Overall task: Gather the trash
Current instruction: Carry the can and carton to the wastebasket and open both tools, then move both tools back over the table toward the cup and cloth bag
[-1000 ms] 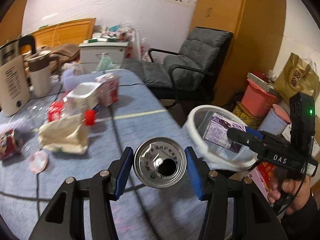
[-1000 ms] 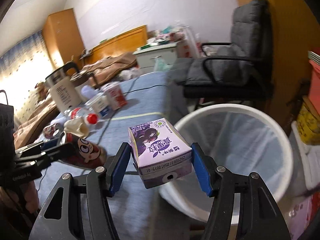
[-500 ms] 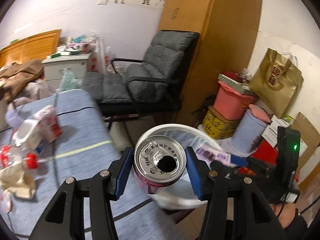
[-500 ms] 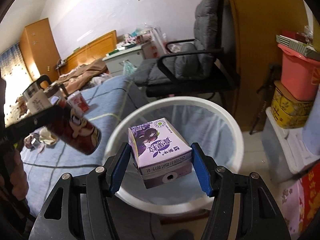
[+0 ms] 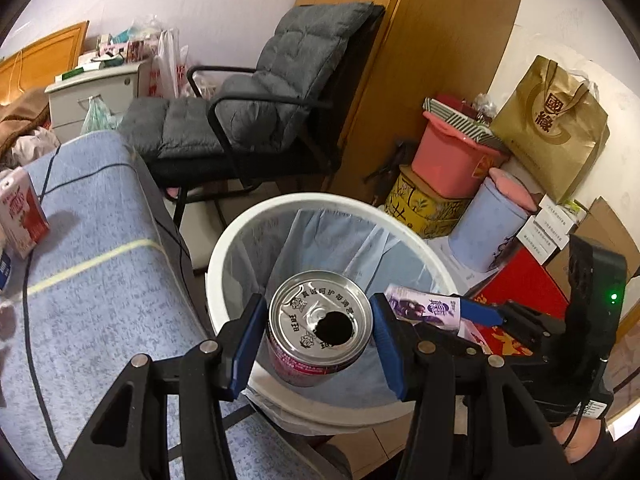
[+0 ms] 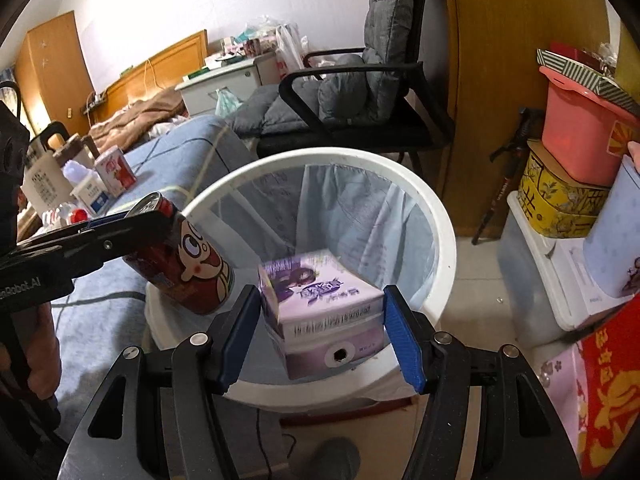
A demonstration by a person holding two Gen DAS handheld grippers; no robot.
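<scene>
Carton (image 6: 320,304), purple and motion-blurred, sits loose between the spread right tool (image 6: 322,330); left tool (image 5: 318,334) pinches a red can (image 5: 320,328).

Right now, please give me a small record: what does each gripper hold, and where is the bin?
left gripper: shut on red can, above the rim of the bin
right gripper: purple carton between its pads, blurred; grip unclear
bin: white, lined with a bag, below both items
table: red carton left on it
</scene>
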